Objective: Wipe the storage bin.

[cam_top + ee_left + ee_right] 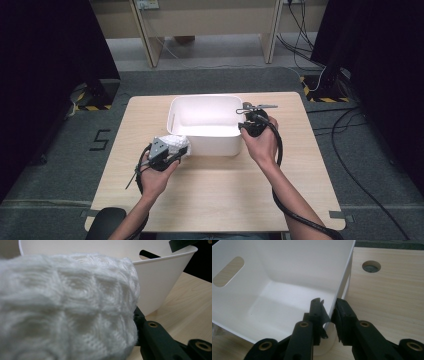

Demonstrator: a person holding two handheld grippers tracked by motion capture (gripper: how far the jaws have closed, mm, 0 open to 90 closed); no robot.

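So my left gripper (172,155) is clamped down on a white cloth (67,307), a soft waffle-knit thing with a squared, puffy weave. In the left gripper view it's bunched up so close to the camera that it goes blurry and hides one jaw completely; I can just see the other black jaw poking out at the lower right. From the high view the bundle (175,144) sits at the near left corner of the bin, right against the outside wall, though I can't tell if it's resting on the table or lifted off it. My right gripper (328,311) is pinching the right-hand wall of the white plastic bin (287,272), one jaw inside, one outside, pads pressed on the thin rim near the front corner. The bin is smooth, glossy, with rounded corners and an oval handle slot in the far wall. It stands on a pale wood-grain table (387,295) with a round cable hole (371,266). In the high view my right hand (262,142) covers most of that gripper.
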